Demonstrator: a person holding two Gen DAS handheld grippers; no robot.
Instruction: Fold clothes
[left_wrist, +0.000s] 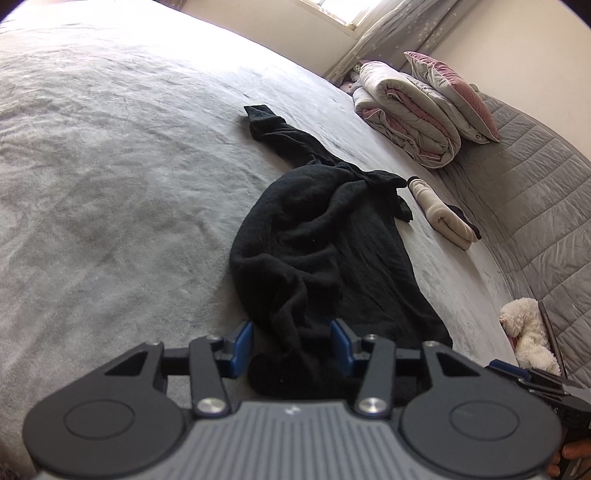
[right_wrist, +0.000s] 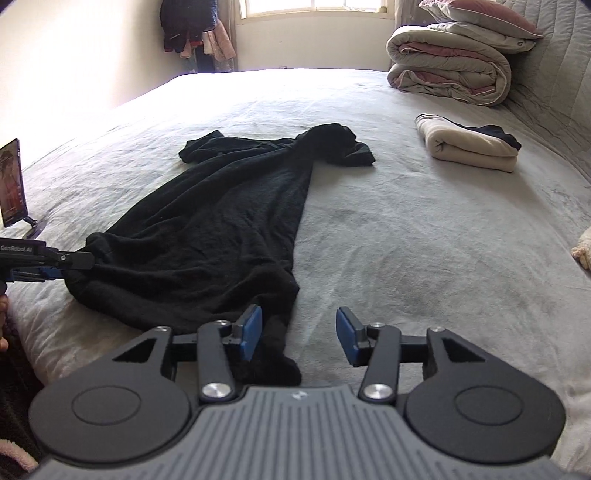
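A long black garment (left_wrist: 314, 251) lies crumpled lengthwise on the grey bed (left_wrist: 110, 184). Its near end sits between the blue pads (left_wrist: 243, 343) of my left gripper (left_wrist: 292, 343), whose jaws stand wide apart around the cloth. In the right wrist view the same black garment (right_wrist: 221, 221) spreads out from a narrow far end to a wide near hem. My right gripper (right_wrist: 300, 336) is open at the hem's right corner, with cloth against its left pad (right_wrist: 251, 332). The left gripper (right_wrist: 70, 266) shows at the hem's left corner.
A folded cream garment (right_wrist: 469, 147) with a dark piece on it lies to the right. A rolled duvet (right_wrist: 450, 66) and pillow (right_wrist: 480, 18) sit by the quilted headboard (left_wrist: 535, 192). A plush toy (left_wrist: 528, 332) is at the right, and a phone on a stand (right_wrist: 13, 184) at the left edge.
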